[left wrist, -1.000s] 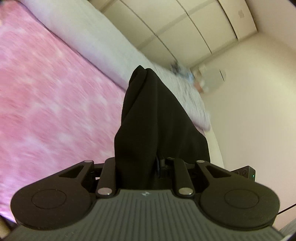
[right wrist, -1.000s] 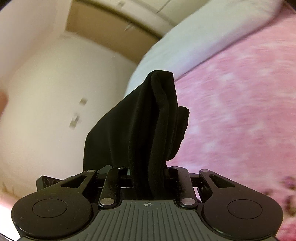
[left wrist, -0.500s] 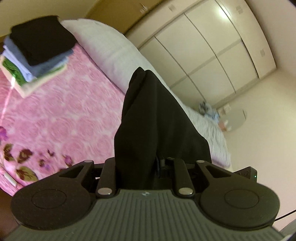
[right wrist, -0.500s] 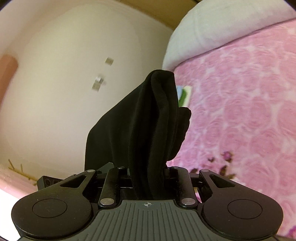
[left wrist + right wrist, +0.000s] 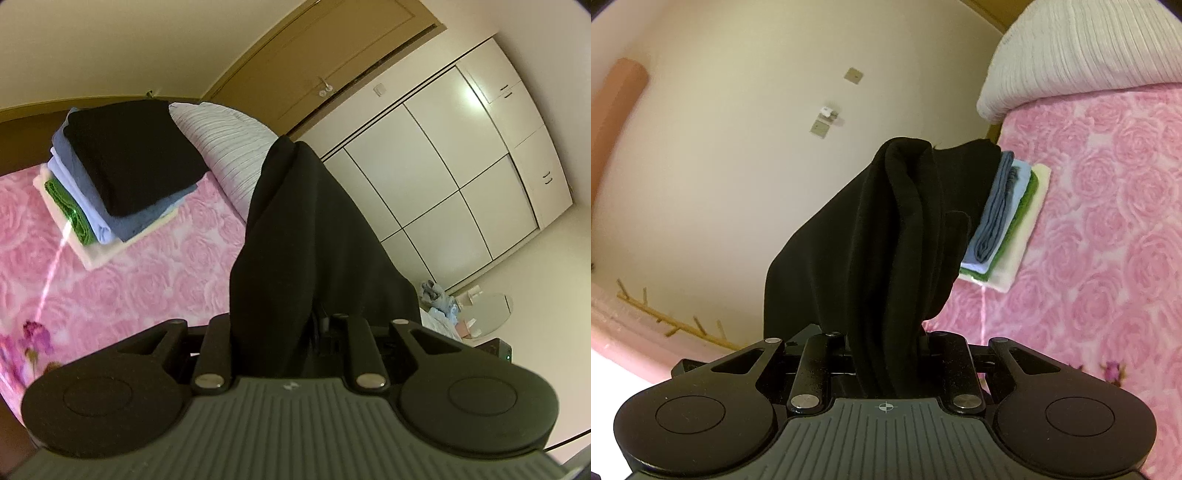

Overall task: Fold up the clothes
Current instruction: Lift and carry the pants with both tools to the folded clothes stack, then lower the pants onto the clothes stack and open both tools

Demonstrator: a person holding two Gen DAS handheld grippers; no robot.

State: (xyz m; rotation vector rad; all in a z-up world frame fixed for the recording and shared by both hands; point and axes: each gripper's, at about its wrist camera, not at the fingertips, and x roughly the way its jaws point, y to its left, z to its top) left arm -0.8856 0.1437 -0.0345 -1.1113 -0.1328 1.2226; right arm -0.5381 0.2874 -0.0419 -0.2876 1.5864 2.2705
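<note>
We hold a black garment (image 5: pixel 310 236) bunched up between our two grippers, raised above the bed. The left gripper (image 5: pixel 291 332) is clamped on one bundle of the dark cloth, which rises in a peak and hides the fingers. The right gripper (image 5: pixel 886 339) is clamped on another thick fold of the same black garment (image 5: pixel 886 240), which drapes down on its left side.

Beyond the cloth, a stack of folded clothes (image 5: pixel 122 173) sits on the bed: black on top, then blue layers, green, and a cream piece at the bottom. In the right view this stack (image 5: pixel 1008 221) shows just behind the held cloth.

The bed is covered by a pink blanket (image 5: pixel 155 273) with a raised rose pattern and a few purple flowers near its edge. A white ribbed pillow (image 5: pixel 232 144) lies at the head, touching the stack.

Around the bed we see cream walls, a brown door (image 5: pixel 332 62) with a metal handle, and a tall white wardrobe (image 5: pixel 461 166). A small round table (image 5: pixel 487 310) stands near the wardrobe.
</note>
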